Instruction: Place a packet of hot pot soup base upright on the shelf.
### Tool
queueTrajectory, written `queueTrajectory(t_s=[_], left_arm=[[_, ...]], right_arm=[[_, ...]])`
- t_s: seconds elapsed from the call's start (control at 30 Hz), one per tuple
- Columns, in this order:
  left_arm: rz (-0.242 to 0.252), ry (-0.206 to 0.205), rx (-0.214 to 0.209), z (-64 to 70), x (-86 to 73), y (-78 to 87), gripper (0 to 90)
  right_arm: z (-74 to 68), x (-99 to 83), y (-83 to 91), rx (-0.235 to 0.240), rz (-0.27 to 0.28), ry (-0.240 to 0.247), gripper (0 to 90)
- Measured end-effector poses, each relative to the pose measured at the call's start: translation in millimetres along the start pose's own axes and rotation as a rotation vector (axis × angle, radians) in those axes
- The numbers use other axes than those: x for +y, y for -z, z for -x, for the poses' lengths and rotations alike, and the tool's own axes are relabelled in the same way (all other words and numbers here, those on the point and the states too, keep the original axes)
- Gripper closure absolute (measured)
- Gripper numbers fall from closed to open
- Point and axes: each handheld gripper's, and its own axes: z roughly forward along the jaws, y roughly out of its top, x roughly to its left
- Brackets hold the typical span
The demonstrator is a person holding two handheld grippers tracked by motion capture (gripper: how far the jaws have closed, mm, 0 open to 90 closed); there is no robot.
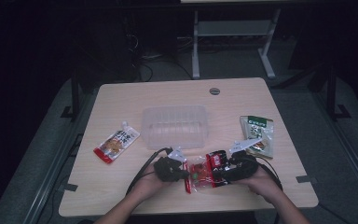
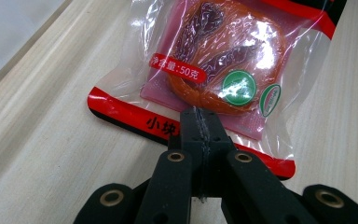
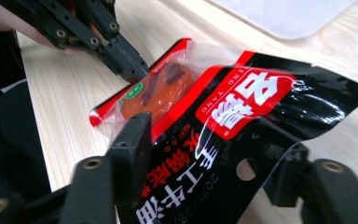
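Both grippers crowd the near middle of the table, the left gripper and the right gripper meeting on the red snack packet. Just behind them the clear plastic container blocks the way forward. A red-and-white sauce pouch lies to the left, a green snack packet close by the right gripper. The near corners and the far edge lie open.

A clear plastic container sits at the centre of the table. A red-and-white pouch lies flat at centre left of the frame, well apart from the container. A green packet lies at centre right. A round grey cap is set in the tabletop above the container.
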Motion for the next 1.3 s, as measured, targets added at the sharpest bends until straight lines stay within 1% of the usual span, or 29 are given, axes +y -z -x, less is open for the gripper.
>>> queueTrajectory(t_s=[0.07,0.2,0.23,0.27,0.33,0.4,0.47,0.5,0.57,0.63,0.67,0.7,0.73,0.77,0.83,0.93,0.97,1.0,1.03,1.07,1.23,1.27,1.3], left_arm=[[-0.001,-0.001,-0.002,-0.4,0.1,0.2,89.9],[-0.005,-0.004,-0.006,-1.1,0.0,0.4,89.9],[0.000,0.002,-0.006,-0.7,-0.1,0.0,89.9],[0.000,0.001,-0.008,-0.8,0.0,0.1,90.0],[-0.001,0.002,-0.009,-0.9,-0.1,0.0,90.0],[-0.001,-0.001,-0.009,-0.7,0.0,0.0,90.0],[-0.001,0.000,-0.010,-0.8,0.0,0.0,89.9],[-0.008,-0.007,-0.010,-1.3,0.1,0.5,89.9],[-0.010,-0.010,-0.010,-1.5,0.1,0.6,90.0],[-0.010,-0.009,-0.010,-1.6,0.1,0.6,89.9],[-0.005,-0.002,-0.011,-1.1,0.1,0.2,89.9],[-0.005,-0.002,-0.011,-1.1,0.1,0.2,89.9],[-0.012,-0.011,-0.011,-1.8,0.1,0.7,89.9],[-0.012,-0.009,-0.011,-1.6,0.1,0.6,89.9],[-0.011,-0.009,-0.011,-1.6,0.1,0.6,89.9],[-0.011,-0.005,-0.013,-1.8,-0.1,0.6,89.9],[-0.011,-0.005,-0.013,-1.8,-0.1,0.6,89.9],[-0.003,0.004,-0.013,-1.4,-0.2,0.1,89.9],[-0.003,0.005,-0.014,-1.5,-0.2,0.2,90.0],[0.000,0.008,-0.015,-1.4,-0.4,0.1,89.9],[-0.002,0.003,-0.014,-1.4,-0.4,0.2,89.9],[-0.003,0.000,-0.016,-1.7,-0.4,0.4,89.9],[-0.005,0.006,-0.011,-0.6,-0.8,0.9,89.9]], right_arm=[[0.1,1.1,-0.6,0.001,0.004,-0.001,47.5],[-1.1,2.8,-2.8,-0.002,0.002,-0.004,51.1],[-1.1,2.8,-2.8,-0.002,0.002,-0.004,51.1],[-2.0,3.3,-3.5,-0.013,0.006,0.001,54.4],[-2.3,3.6,-3.1,-0.018,0.003,-0.002,55.7],[-1.7,3.8,-3.5,-0.041,-0.002,0.000,59.5],[-0.6,4.5,-3.4,-0.033,-0.005,-0.002,62.4],[-0.1,4.6,-3.1,-0.024,-0.005,0.008,64.5],[-0.3,4.8,-2.8,-0.021,-0.003,0.016,65.3],[0.2,6.0,-3.7,-0.017,-0.020,0.029,66.5],[1.0,6.6,-4.1,-0.008,-0.028,0.030,67.1],[1.0,6.6,-4.1,-0.008,-0.028,0.030,67.1],[2.6,8.0,-4.4,0.000,-0.045,0.031,68.5],[2.6,8.3,-4.5,0.004,-0.050,0.032,69.3],[2.2,8.5,-4.8,0.004,-0.053,0.030,69.9],[1.0,8.9,-7.2,-0.009,-0.067,0.049,76.6],[1.0,8.9,-7.2,-0.009,-0.067,0.049,76.6],[1.1,9.0,-7.4,-0.005,-0.068,0.046,78.6],[1.6,9.0,-7.9,-0.002,-0.067,0.053,84.6],[1.4,9.0,-7.8,-0.004,-0.070,0.058,86.1],[3.2,8.2,-6.9,0.018,-0.051,0.055,88.5],[3.7,8.1,-6.1,0.028,-0.046,0.048,88.9],[4.6,8.1,-4.4,0.043,-0.035,0.042,89.2]])
